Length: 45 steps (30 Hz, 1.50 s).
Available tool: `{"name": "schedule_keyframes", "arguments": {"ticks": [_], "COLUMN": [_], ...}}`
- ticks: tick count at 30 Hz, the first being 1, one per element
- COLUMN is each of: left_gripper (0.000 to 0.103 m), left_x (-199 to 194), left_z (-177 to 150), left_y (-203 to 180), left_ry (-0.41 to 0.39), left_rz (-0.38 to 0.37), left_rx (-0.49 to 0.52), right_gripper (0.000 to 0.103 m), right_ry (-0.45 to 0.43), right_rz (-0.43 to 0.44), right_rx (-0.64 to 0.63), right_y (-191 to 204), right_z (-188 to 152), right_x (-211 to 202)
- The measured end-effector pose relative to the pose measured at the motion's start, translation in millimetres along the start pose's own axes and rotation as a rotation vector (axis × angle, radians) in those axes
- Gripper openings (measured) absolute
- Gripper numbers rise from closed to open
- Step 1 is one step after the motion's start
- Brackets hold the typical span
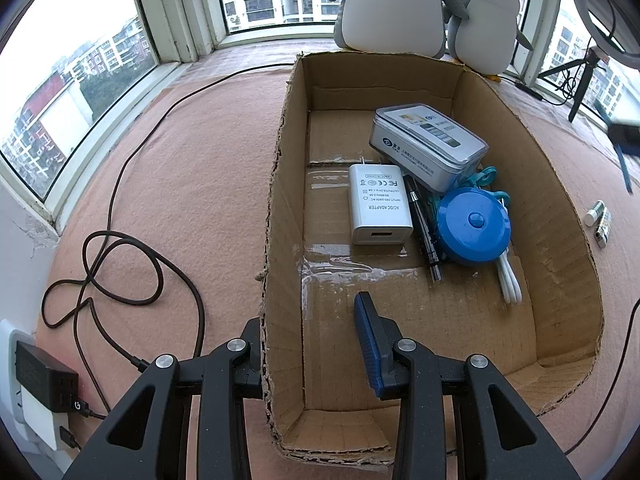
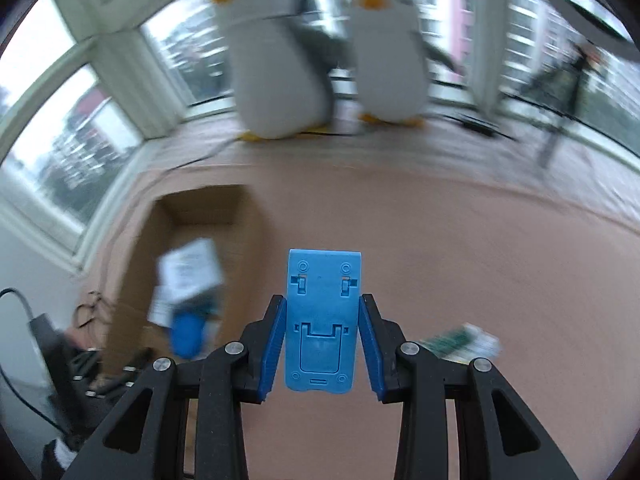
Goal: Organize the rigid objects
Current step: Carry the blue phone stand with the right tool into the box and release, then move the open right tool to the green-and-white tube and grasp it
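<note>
A pink felt-covered surface [image 1: 192, 184] is carrying a cardboard box [image 1: 560, 240], coiled black cable [image 1: 120, 264], two plush penguins [image 1: 486, 16] and small tubes [image 1: 599, 218].

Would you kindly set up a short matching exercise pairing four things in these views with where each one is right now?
Things:
1. white AC adapter
2. blue phone stand
3. two penguin plush toys
4. left gripper

Places:
A. between the right gripper's fingers
B. lying on the floor of the cardboard box
C. straddling the box's left wall
D. behind the box, by the window

Pairs: 1-B, 2-A, 3-D, 4-C
</note>
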<state>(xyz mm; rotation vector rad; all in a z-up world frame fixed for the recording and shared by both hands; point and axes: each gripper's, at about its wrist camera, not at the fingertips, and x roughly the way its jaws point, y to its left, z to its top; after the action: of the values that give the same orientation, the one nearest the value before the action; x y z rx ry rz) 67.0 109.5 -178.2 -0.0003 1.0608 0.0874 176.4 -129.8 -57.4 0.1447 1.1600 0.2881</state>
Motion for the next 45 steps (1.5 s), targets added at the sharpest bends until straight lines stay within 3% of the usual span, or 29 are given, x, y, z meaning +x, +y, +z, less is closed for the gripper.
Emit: {"name": "schedule_keyframes", "arguments": {"ticks": [4, 9, 17, 20, 25, 32, 38, 41, 45], "left_gripper": [0.037, 0.037, 0.037, 0.037, 0.037, 0.037, 0.037, 0.037, 0.037], "left_x": [0.3, 0.4, 0.4, 0.4, 0.6, 0.7, 0.9, 0.8, 0.9], "left_z": [0.5, 0.4, 0.5, 0.5, 0.2, 0.1, 0.1, -0.1, -0.2], "left_y": [0.2, -0.1, -0.1, -0.2, 0.1, 0.5, 1.8, 1.4, 1.5], "left_ry": [-0.001, -0.001, -0.001, -0.001, -0.001, -0.002, -0.002, -0.002, -0.002], "left_rz": [0.0, 0.0, 0.0, 0.001, 0.002, 0.002, 0.003, 0.002, 0.003], "left_rx": [-0.002, -0.002, -0.001, 0.0, 0.0, 0.001, 0.001, 0.002, 0.002], "right_gripper": [0.033, 0.033, 0.035, 0.059, 0.061, 0.061, 0.061, 0.06, 0.051], "right_ry": [0.018, 0.055, 0.094, 0.078, 0.05, 0.026, 0.041, 0.069, 0.104], "right_rz": [0.072, 0.102, 0.099, 0.087, 0.082, 0.057, 0.078, 0.045, 0.014], "right_rx": [-0.1, -0.206, -0.249, -0.262, -0.246, -0.184, 0.075, 0.227, 0.346], "right_y": [48.3, 96.0, 114.3, 115.9, 112.4, 88.9, 19.9, -27.7, -68.6], "right_z": [2.6, -1.0, -8.6, -9.0, -7.2, -9.6, -13.9, -20.0, -29.0], "right_x": [16.6, 39.3, 58.7, 56.0, 46.8, 31.2, 16.7, 16.4, 20.5]}}
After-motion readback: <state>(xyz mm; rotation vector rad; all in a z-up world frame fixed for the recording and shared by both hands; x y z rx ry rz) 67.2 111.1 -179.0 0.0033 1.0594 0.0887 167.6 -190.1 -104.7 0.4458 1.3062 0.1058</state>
